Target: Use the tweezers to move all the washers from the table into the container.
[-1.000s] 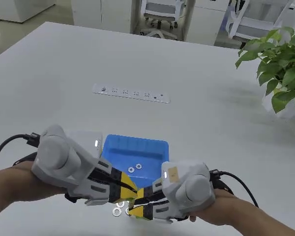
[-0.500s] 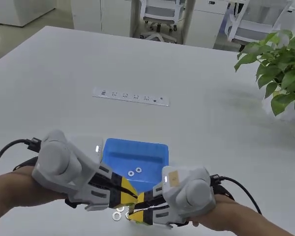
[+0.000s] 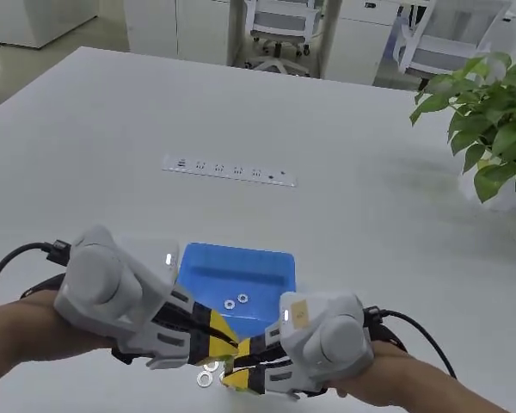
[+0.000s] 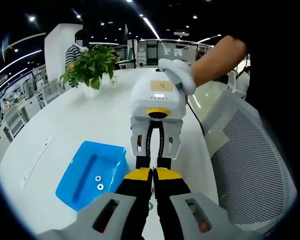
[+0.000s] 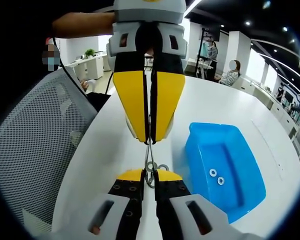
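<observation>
Head view: white table (image 3: 344, 232), chairs (image 3: 279, 21) beyond; left hand-held gripper (image 4: 153, 172) and right hand-held gripper (image 5: 149, 176) pinch tweezers (image 5: 149, 152).

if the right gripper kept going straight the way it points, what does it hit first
The left gripper: its yellow jaws face the right gripper head-on, with the tweezers running along the line between them. Depth is hard to judge, but the gap looks short.
</observation>
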`<state>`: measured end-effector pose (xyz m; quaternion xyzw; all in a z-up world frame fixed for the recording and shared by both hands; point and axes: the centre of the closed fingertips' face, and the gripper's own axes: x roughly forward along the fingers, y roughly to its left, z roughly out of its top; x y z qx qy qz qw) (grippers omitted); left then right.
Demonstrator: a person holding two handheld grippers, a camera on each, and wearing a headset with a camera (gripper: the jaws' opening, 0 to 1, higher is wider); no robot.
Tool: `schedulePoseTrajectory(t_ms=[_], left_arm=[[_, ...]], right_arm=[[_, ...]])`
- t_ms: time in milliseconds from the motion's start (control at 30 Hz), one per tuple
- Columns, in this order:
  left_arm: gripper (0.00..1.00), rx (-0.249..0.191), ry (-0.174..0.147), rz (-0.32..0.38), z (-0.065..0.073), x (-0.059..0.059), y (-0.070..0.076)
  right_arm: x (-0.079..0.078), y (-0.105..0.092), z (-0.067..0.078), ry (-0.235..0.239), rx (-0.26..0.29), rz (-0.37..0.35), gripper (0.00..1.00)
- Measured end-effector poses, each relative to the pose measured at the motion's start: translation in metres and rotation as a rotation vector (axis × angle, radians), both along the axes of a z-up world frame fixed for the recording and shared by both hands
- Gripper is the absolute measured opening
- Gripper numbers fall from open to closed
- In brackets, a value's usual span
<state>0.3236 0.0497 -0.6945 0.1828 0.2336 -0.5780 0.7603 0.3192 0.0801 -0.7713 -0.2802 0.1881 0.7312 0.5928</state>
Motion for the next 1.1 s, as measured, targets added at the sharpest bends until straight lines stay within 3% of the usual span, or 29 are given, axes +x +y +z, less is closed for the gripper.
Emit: schedulePoseTrajectory(t_ms=[267, 467, 633, 733, 1100], left_arm=[[0.06, -0.002, -0.005, 0.01, 0.0, 0.0, 0.0], [0.13, -0.029, 0.0, 0.031, 0.005, 0.002, 0.001], [0.24, -0.061, 0.004, 0.047, 0.009, 0.001, 0.004], [0.33, -0.075, 0.026, 0.077, 0.008, 0.002, 0.007], [0.59, -0.115, 0.038, 0.141, 0.007, -0.004, 0.016]], right_arm=[[-0.001, 0.0, 0.0, -0.002, 0.0, 0.003, 0.08], [-0.003, 0.001, 0.005, -0.004, 0.007, 0.007, 0.08], [-0.004, 0.001, 0.01, -0.007, 0.012, 0.009, 0.08], [-0.004, 0.001, 0.015, -0.01, 0.016, 0.011, 0.08], [-0.005, 0.0, 0.031, -0.01, 0.03, 0.01, 0.09]])
